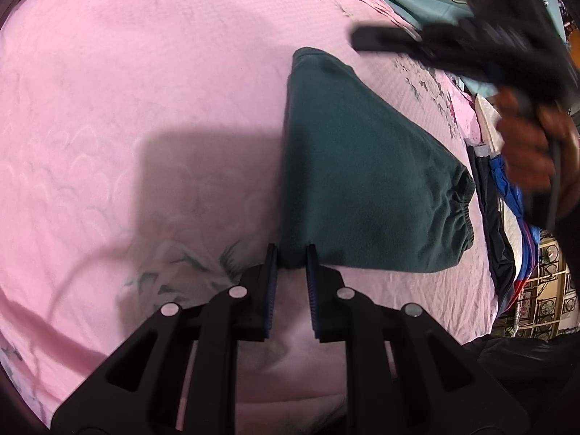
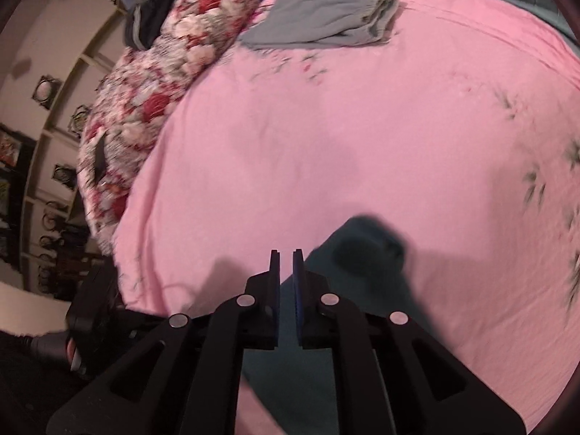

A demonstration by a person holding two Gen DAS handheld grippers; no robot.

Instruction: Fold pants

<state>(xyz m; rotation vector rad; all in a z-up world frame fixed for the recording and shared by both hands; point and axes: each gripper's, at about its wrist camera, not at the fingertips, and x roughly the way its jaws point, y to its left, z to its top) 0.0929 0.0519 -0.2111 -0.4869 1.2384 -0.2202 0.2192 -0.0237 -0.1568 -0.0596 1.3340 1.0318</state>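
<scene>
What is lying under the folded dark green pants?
The dark green pants lie directly on the pink bedsheet, which shows all around them. Whether anything else lies beneath the pants cannot be seen; the fabric covers that patch completely.

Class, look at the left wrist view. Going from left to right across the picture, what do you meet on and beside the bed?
Bare pink bedsheet → folded dark green pants, a corner between the left gripper fingers → dark and blue clothes pile at the bed's edge → hand holding the right gripper.
</scene>
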